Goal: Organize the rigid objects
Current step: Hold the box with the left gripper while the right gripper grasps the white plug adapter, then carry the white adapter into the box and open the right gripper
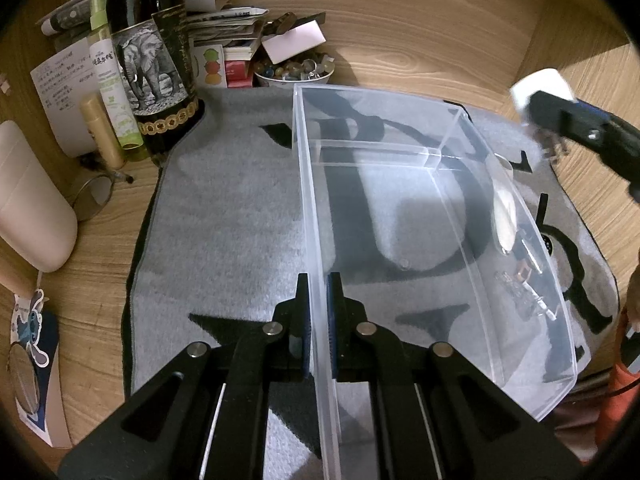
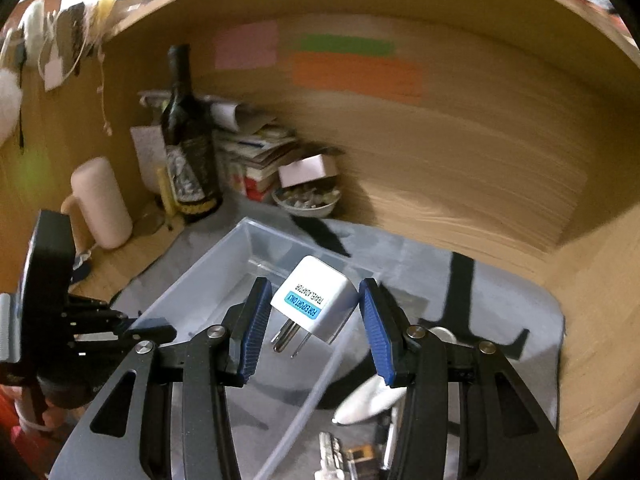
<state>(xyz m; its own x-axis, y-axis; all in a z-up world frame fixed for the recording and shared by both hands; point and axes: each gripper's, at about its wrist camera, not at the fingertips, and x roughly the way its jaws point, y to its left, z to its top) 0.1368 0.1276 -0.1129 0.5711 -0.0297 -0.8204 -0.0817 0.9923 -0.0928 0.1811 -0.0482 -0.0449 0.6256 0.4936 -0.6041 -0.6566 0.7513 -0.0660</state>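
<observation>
A: Left gripper?

B: Clamped on the near wall of the clear bin, pads either side of the rim. The bin sits on a grey mat on the table.

A: Right gripper?

B: Its own view shows it closed on a white plug adapter, 1 corner against each blue pad, prongs pointing down toward the camera, held in the air above the bin. The left view shows only a blurred white block at that gripper's tip, near the bin's far right corner.

A: Anything inside the bin?

B: The left view shows its floor bare. Small metal items show through the right wall; I cannot tell what they are.

A: And the right view?

B: A spoon and other small pieces lie on the mat just outside the bin.
</observation>
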